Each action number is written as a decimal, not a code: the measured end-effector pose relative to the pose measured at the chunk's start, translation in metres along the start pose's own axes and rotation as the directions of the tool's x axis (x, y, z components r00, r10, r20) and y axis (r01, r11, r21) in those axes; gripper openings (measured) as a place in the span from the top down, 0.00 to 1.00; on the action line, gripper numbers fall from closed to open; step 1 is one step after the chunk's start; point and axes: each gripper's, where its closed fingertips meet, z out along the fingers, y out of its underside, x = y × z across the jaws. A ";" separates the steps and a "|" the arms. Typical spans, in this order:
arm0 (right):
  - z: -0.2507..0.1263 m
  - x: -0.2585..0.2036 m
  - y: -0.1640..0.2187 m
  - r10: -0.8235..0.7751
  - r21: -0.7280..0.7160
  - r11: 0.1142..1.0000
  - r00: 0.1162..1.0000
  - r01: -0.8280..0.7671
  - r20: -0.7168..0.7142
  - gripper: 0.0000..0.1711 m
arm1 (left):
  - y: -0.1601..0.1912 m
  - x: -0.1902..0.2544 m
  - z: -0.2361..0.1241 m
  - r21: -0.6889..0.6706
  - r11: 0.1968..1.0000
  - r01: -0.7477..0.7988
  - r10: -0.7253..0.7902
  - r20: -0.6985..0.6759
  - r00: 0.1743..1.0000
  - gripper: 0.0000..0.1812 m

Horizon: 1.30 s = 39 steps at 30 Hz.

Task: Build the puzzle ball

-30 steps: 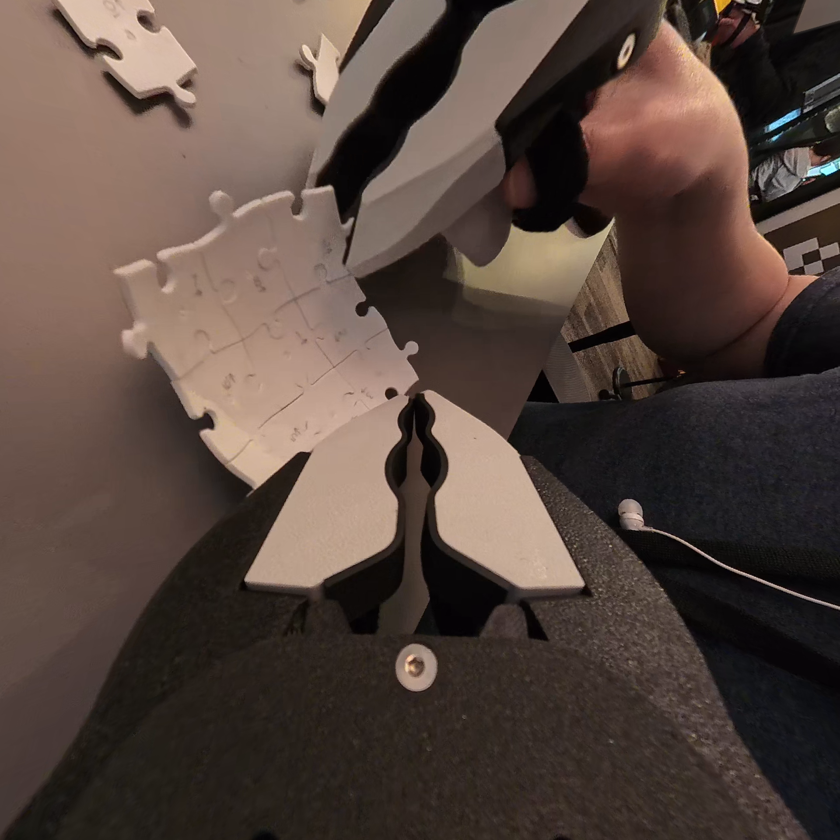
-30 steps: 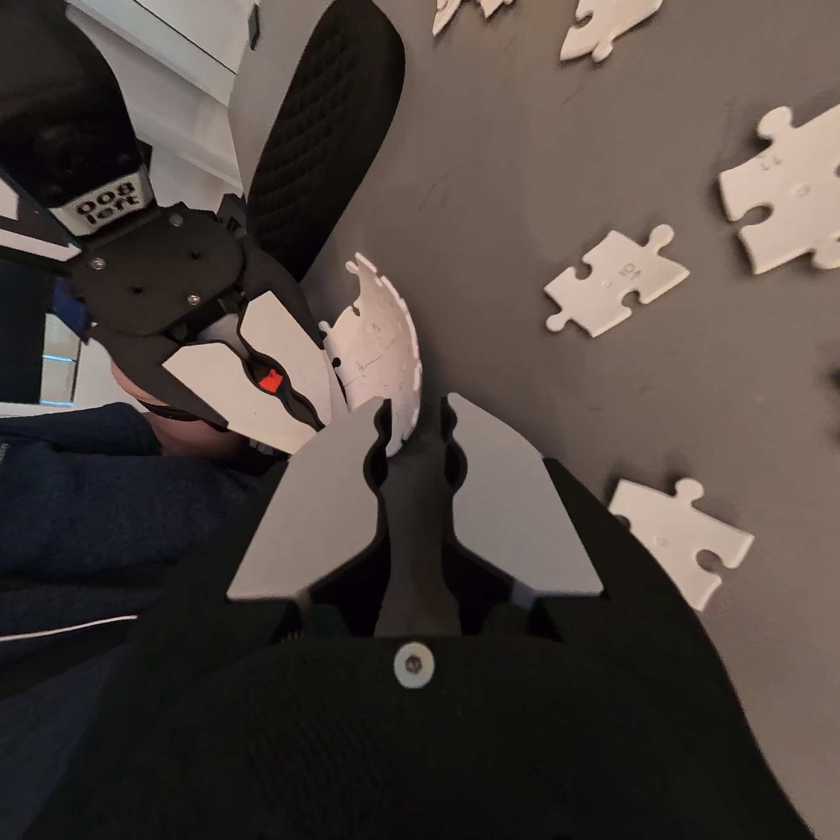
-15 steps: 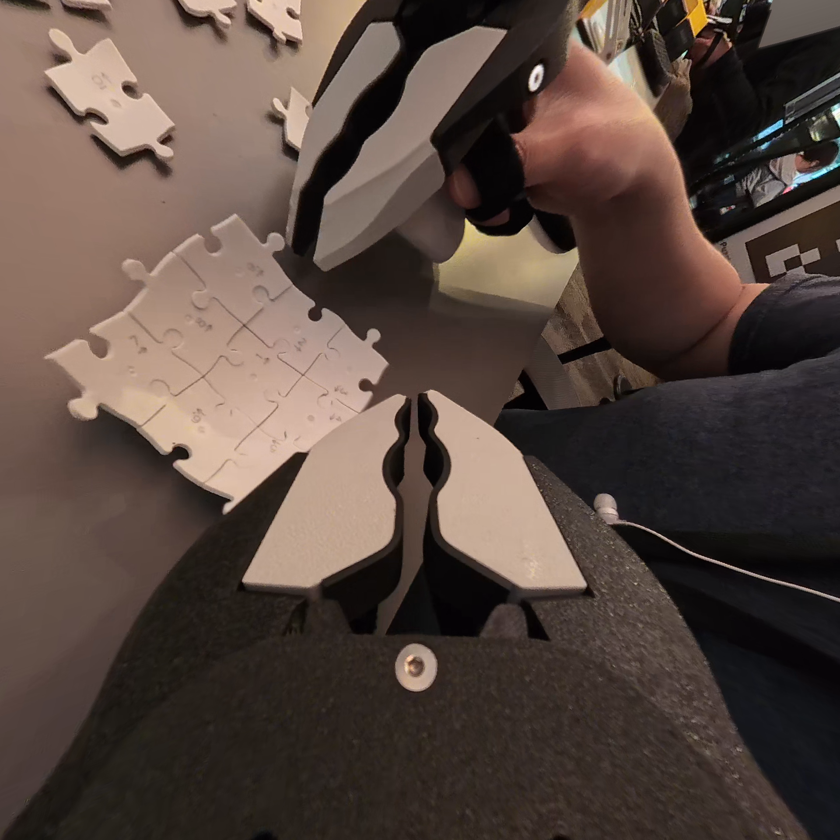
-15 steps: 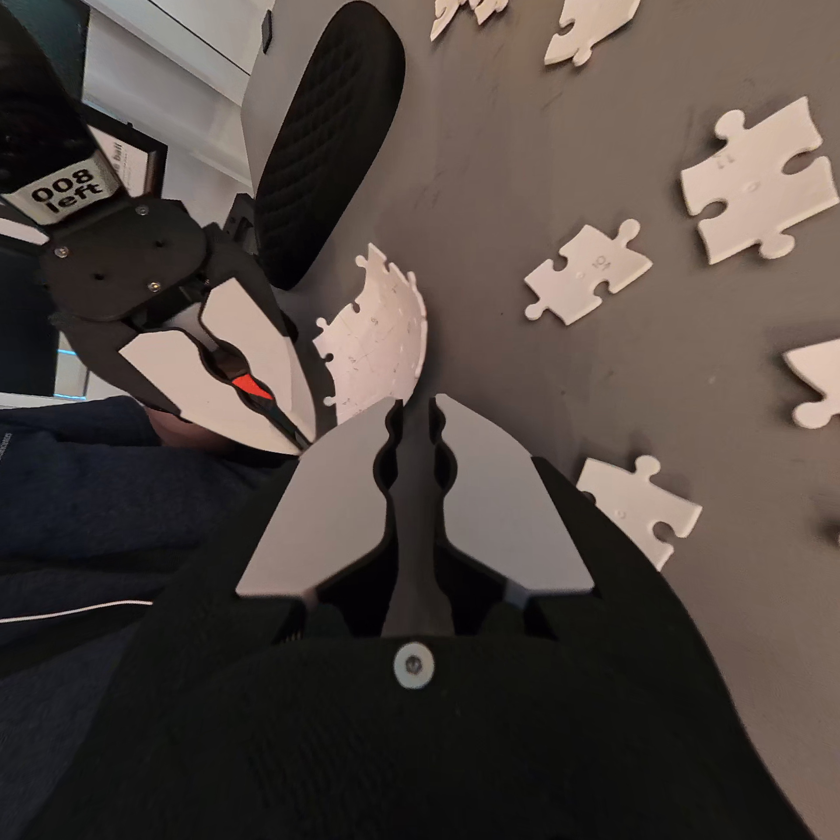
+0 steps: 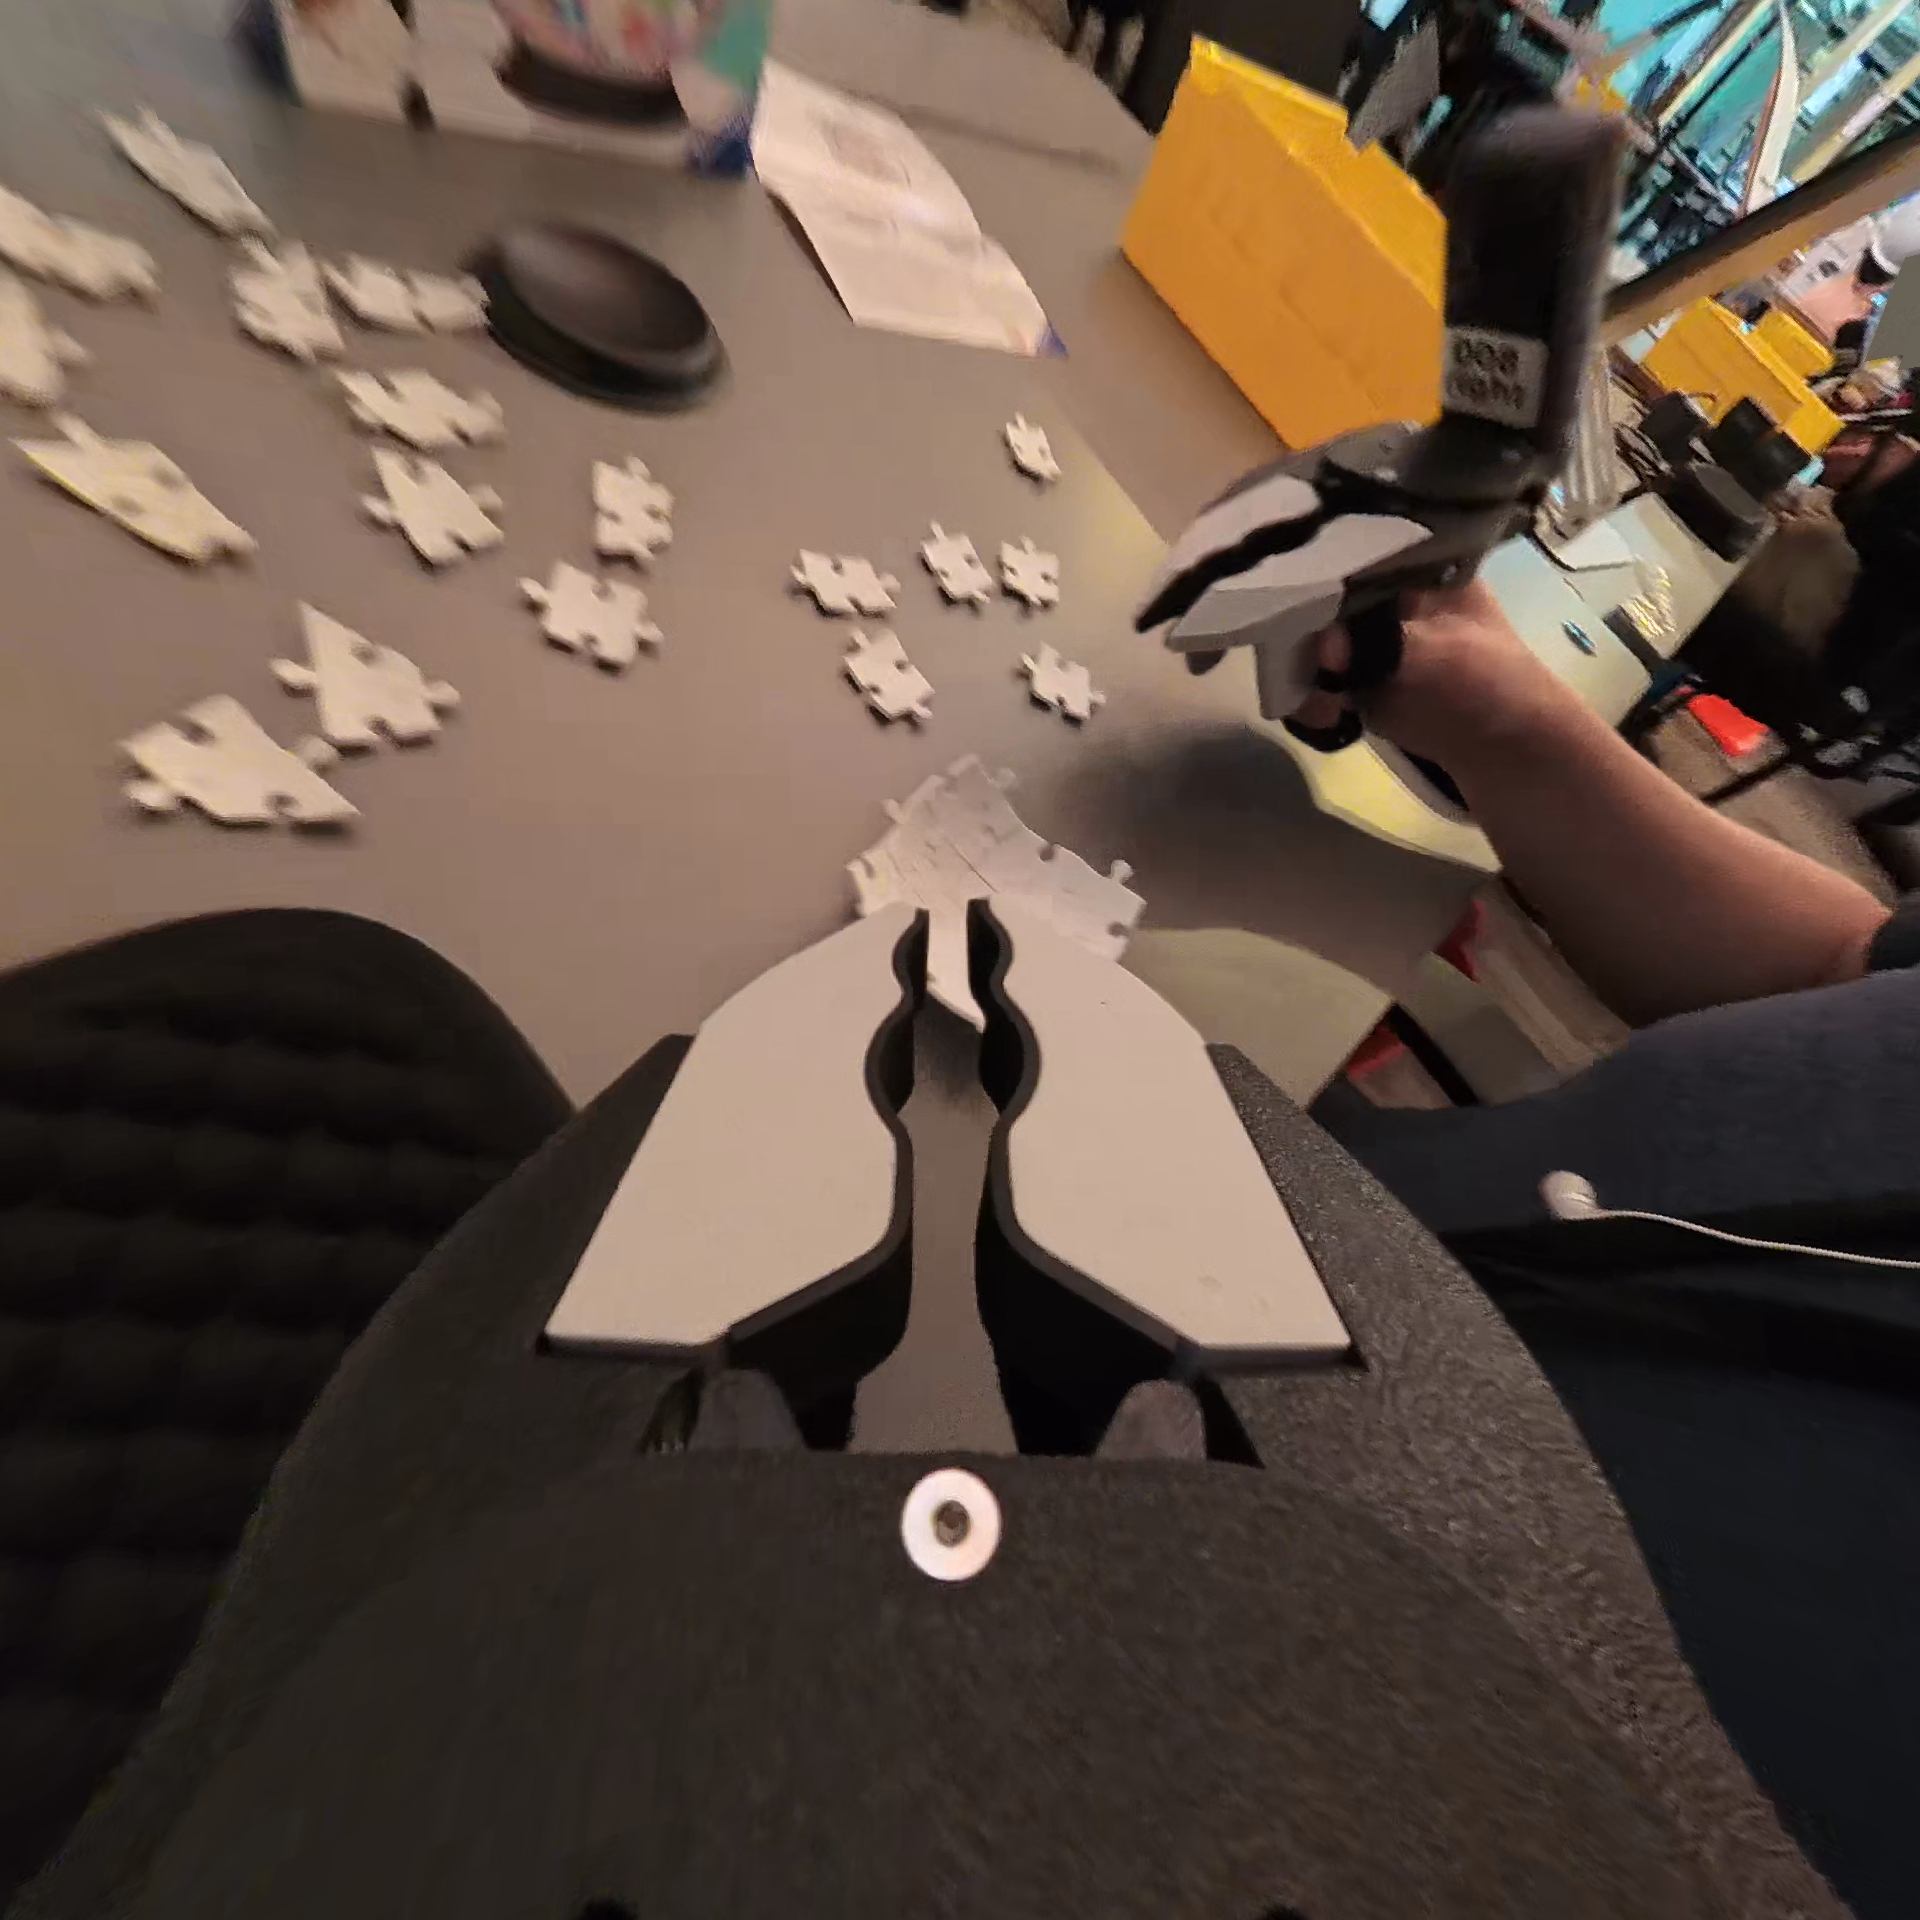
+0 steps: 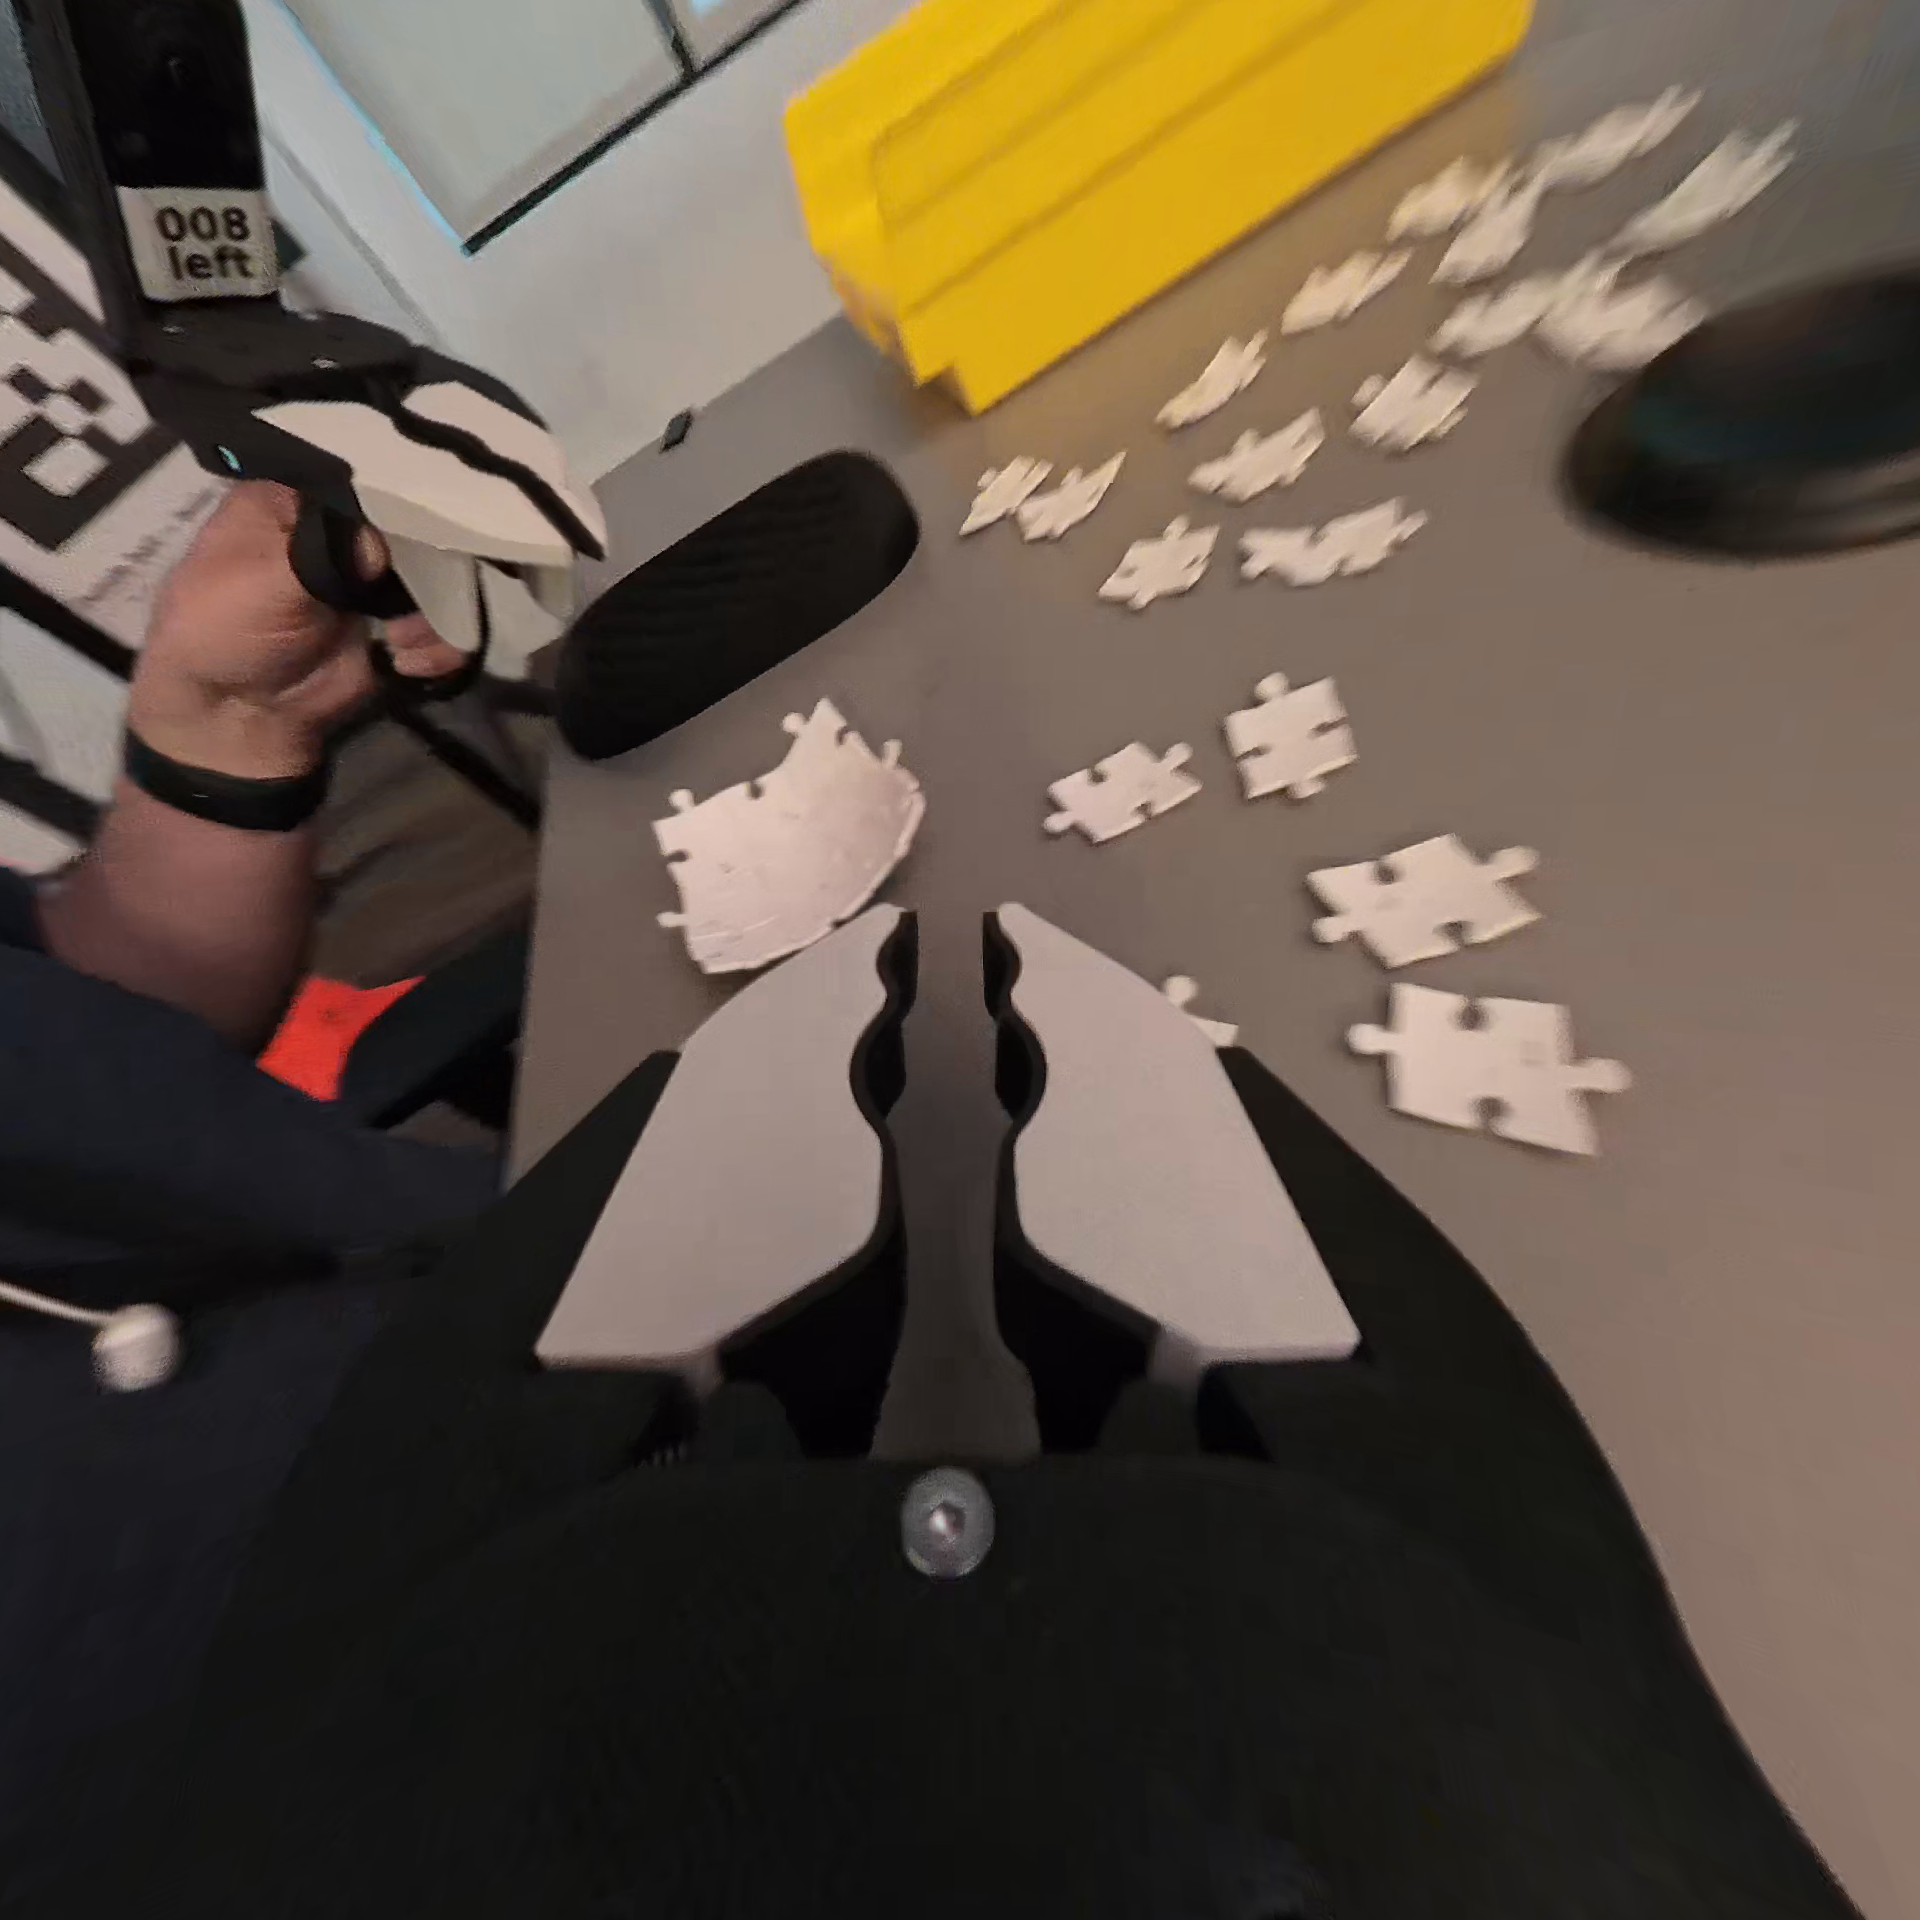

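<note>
A curved white section of joined puzzle pieces (image 5: 987, 852) lies on the grey table near its front edge, held by neither gripper; it also shows in the right wrist view (image 6: 790, 862). My left gripper (image 5: 948, 920) hovers just short of it, empty, fingers a narrow gap apart. It shows raised at the left in the right wrist view (image 6: 577, 535). My right gripper (image 6: 951, 925) is empty, slightly open, to the right of the section. It shows lifted above the table in the left wrist view (image 5: 1153, 629). Several loose white pieces (image 6: 1418, 899) lie scattered beyond.
A yellow bin (image 6: 1091, 177) stands at the back of the table. A black round stand (image 5: 603, 312) sits among the far pieces, with a paper sheet (image 5: 894, 239) behind it. A black chair back (image 6: 727, 603) reaches the table edge beside the section. The gap from one gripper's tips to the other's is roughly 20 centimetres.
The left gripper let go of the section, which went from tilted up to lying on the table. Both grippers pulled back and up, and the right's fingers closed to a narrower gap.
</note>
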 end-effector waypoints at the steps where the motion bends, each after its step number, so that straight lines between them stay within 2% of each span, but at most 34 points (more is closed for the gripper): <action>1: -0.008 0.005 -0.004 -0.049 0.048 0.998 0.998 0.051 -0.041 0.93 | -0.005 -0.004 -0.003 0.034 0.999 -0.034 0.033 0.018 0.999 0.96; 5: -0.031 0.010 -0.013 -0.112 0.206 0.970 0.989 0.131 -0.099 0.91 | -0.009 -0.009 0.002 0.073 0.990 -0.118 0.117 0.025 0.993 0.90; 11: -0.044 0.001 -0.029 -0.101 0.372 0.923 0.995 0.099 -0.012 0.84 | -0.023 -0.007 0.010 0.193 0.969 -0.154 0.161 -0.022 0.987 0.86; 16: -0.043 -0.004 -0.031 -0.142 0.368 0.920 0.990 0.135 -0.010 0.80 | -0.042 -0.013 0.002 0.311 0.916 -0.252 0.244 0.066 0.968 0.83; 21: -0.051 -0.007 -0.035 -0.232 0.365 0.891 0.962 0.268 -0.140 0.74 | -0.065 -0.015 -0.013 0.427 0.825 -0.370 0.315 0.195 0.929 0.81; 26: -0.059 -0.021 -0.043 -0.266 0.409 0.859 0.951 0.307 -0.156 0.66 | -0.074 -0.012 -0.007 0.399 0.826 -0.397 0.349 0.189 0.918 0.81; 30: -0.063 -0.015 -0.045 -0.259 0.405 0.855 0.944 0.323 -0.207 0.66 | -0.083 -0.005 -0.002 0.434 0.811 -0.392 0.362 0.156 0.919 0.82; 33: -0.062 -0.011 -0.041 -0.258 0.375 0.866 0.938 0.330 -0.232 0.70 | -0.076 0.001 0.007 0.409 0.856 -0.317 0.325 0.052 0.944 0.83; 35: -0.054 -0.013 -0.035 -0.235 0.352 0.891 0.955 0.286 -0.181 0.71 | -0.063 0.001 0.012 0.339 0.890 -0.305 0.314 0.027 0.949 0.83; 37: -0.039 -0.026 -0.023 -0.255 0.289 0.921 0.965 0.261 -0.059 0.71 | -0.049 0.002 0.011 0.285 0.896 -0.341 0.340 0.054 0.939 0.83; 39: -0.023 -0.038 -0.010 -0.323 0.180 0.932 0.946 0.315 0.017 0.70 | -0.034 -0.001 0.004 0.224 0.892 -0.392 0.378 0.105 0.920 0.83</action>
